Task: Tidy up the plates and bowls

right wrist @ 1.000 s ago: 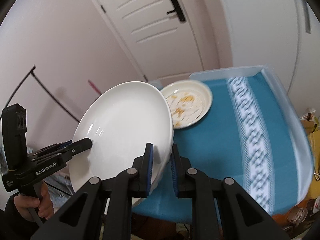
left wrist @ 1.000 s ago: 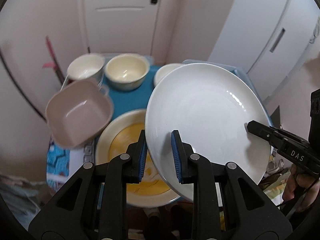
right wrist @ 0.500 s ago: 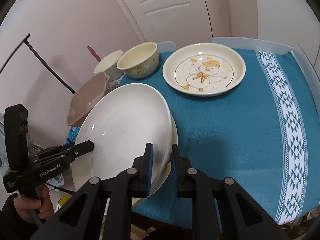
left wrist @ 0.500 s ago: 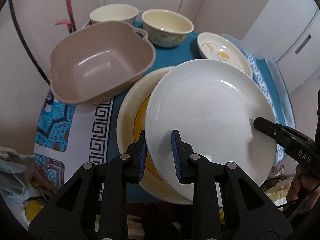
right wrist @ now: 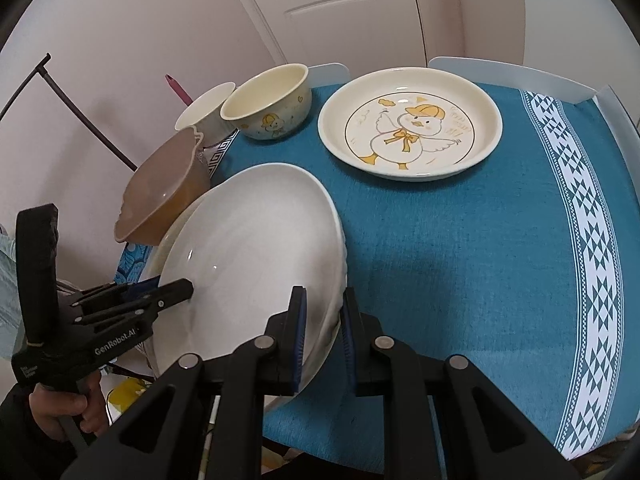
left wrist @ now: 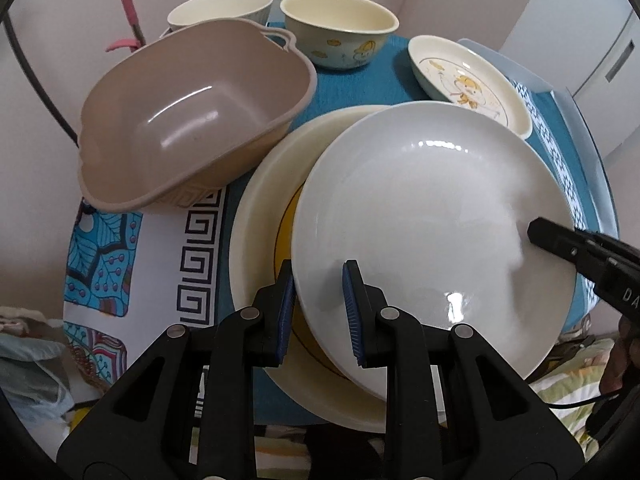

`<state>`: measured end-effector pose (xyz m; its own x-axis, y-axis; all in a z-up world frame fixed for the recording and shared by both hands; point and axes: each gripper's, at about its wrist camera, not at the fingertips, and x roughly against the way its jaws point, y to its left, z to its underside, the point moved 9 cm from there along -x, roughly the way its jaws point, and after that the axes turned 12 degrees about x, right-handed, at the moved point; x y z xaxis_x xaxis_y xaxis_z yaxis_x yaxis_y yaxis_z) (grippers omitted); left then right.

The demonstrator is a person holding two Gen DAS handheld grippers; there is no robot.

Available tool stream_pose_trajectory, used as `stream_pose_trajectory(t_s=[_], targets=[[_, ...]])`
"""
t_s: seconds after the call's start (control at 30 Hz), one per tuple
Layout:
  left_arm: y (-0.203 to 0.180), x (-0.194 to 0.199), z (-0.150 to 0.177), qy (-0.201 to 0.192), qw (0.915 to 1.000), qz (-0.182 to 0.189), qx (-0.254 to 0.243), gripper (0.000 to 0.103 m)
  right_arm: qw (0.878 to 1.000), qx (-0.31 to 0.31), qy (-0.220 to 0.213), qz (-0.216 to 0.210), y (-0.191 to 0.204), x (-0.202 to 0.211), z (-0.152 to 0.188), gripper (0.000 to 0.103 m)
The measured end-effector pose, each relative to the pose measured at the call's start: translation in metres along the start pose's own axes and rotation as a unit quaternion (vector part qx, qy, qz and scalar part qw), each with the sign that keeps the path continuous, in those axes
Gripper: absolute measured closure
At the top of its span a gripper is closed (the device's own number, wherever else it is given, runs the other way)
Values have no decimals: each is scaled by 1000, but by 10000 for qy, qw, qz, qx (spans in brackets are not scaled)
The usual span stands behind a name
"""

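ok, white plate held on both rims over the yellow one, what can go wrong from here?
1. The white plate hangs tilted over the cream plate; if the left tool or right tool lets go first, it may drop and chip.
2. The tan bowl leans on the cream plate's rim; a bump could tip it.

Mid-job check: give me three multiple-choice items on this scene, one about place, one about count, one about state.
1. The white plate sits over:
A. the cream-and-yellow plate
B. the beige tub
C. the duck plate

2. Round cream bowls at the far edge:
A. one
B. two
C. four

3. The left gripper is:
A. open, away from everything
B. closed on the tub
C. closed on the white plate's rim

Key: 1 A, its rim shows beneath; 2 B, duck bowl and plain bowl; 3 C, pads straddle the rim, as do the right gripper pads.
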<state>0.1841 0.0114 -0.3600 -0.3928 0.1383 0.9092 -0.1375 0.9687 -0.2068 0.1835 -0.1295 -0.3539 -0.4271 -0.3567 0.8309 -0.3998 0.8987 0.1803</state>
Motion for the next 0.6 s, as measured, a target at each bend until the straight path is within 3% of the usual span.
stream_pose_trajectory(t_s=[0.23,0.6], targets=[[-4,1,0,-118,9993,-282,-219,82,9997,195,25,113,3,-2,-2,88],[-3,5,2,-363,9938,-858,-599,82,9932,963,157,638,10,-6,-3,88]])
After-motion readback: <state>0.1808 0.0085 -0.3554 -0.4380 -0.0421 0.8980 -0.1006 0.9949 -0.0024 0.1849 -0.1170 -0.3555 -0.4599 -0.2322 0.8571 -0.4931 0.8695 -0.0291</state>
